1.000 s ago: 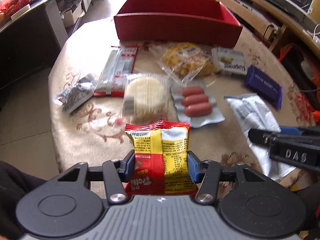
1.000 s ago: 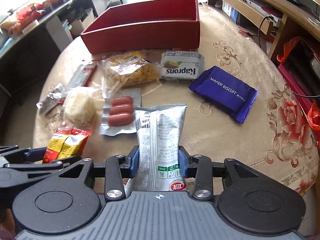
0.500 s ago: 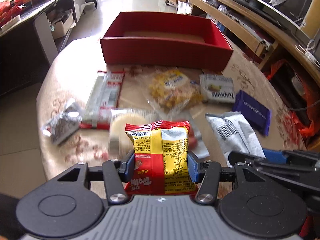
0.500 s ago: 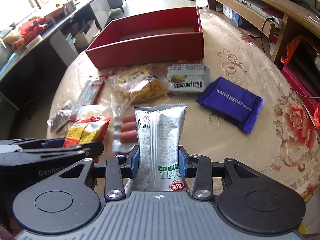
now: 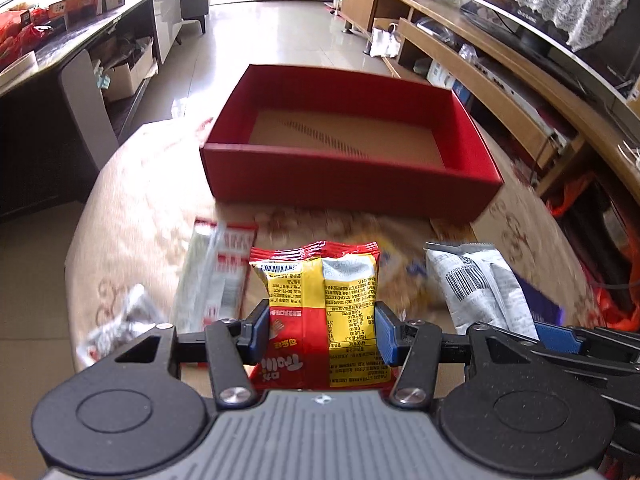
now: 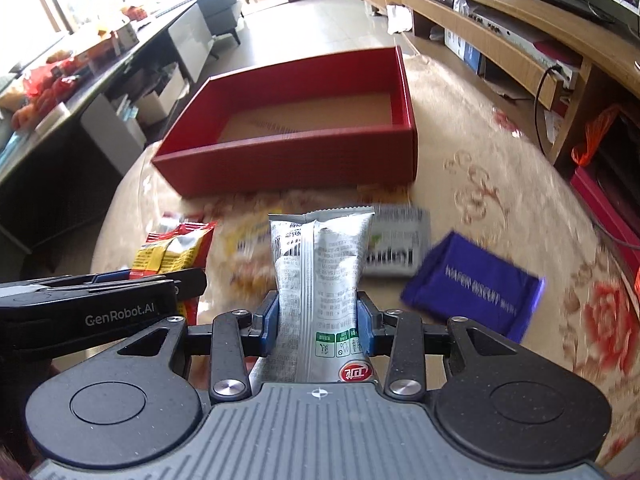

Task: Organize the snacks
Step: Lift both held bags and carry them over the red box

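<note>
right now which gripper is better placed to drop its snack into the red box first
Probably left, though it is close. The left gripper, shut on the red and yellow packet, faces the red box nearly square on. The right gripper holds the silver packet and sees the box off to its left.

Both cams sit on the grippers, looking fwd and down along the fingers over a round table (image 5: 132, 208) toward a red box (image 5: 348, 196) at the far edge. Left cam faces the box near head-on; right cam sits to its right, sees the box (image 6: 288, 160) angled and further left in frame. Both views share the box, the snack packets close below, the tiled floor beyond, and each catches the other gripper at its edge.
</note>
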{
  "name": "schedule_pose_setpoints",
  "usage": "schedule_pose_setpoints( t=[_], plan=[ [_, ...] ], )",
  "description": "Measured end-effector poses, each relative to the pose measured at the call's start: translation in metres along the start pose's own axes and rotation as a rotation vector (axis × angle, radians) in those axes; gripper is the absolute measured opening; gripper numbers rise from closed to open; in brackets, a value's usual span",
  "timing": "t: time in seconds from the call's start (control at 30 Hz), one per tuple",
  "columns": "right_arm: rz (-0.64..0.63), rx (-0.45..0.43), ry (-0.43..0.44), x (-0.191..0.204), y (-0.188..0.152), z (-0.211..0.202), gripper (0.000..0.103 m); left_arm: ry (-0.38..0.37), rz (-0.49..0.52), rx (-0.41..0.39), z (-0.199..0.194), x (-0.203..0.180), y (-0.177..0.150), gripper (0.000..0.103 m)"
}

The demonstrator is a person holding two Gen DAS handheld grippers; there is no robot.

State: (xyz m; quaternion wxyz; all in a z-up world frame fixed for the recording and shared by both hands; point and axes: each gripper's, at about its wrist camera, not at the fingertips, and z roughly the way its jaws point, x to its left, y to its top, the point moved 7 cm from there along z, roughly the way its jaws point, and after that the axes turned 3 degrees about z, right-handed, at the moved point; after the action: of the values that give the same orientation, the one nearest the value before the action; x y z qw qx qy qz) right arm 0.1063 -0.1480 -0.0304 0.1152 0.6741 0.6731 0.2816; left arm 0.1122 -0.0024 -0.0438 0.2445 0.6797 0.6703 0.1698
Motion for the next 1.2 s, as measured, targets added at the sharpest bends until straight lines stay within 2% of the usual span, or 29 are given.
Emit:
schedule_pose_setpoints(
  t=[0.8,1.2],
  plan=[
    [-0.014,-0.07,-0.03,0.003,0.101,0.045,0.046,0.041,0.013,-0.064,0.049,-0.003,0.102,0.048],
    [-0.031,-0.068,-0.052,0.001,0.13,0.081,0.046,0.082,-0.004,-0.053,0.089,0.002,0.133,0.048]
  ],
)
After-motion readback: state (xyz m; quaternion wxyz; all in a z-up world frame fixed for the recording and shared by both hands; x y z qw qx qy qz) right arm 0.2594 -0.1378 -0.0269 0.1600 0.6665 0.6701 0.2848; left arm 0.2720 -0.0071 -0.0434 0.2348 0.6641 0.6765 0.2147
